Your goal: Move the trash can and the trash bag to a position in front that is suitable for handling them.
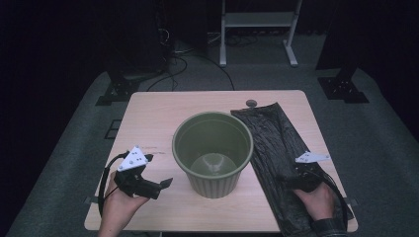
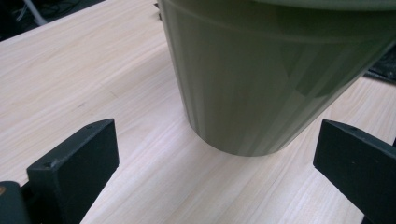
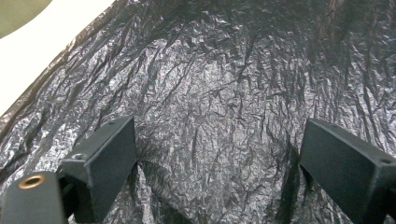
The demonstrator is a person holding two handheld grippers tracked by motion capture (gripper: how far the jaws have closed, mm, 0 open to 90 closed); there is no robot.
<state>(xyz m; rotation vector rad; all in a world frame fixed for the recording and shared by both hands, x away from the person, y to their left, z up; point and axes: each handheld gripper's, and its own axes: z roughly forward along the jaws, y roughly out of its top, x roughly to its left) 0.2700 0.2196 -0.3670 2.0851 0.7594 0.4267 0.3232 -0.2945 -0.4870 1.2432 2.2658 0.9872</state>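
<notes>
Right gripper [image 3: 215, 158] sat low over the near end of the black plastic bag [image 1: 276, 143], jaws wide apart, nothing clamped. Left gripper [image 2: 210, 163] rested on the table [image 1: 148, 118], jaws spread and empty, aimed at the green bin [image 1: 212, 148] mid-table. Bag lay flat along the bin's right side.

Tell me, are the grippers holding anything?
No. The left gripper is open, short of the green bin. The right gripper is open over the black bag, with no fold pinched between its fingers.
</notes>
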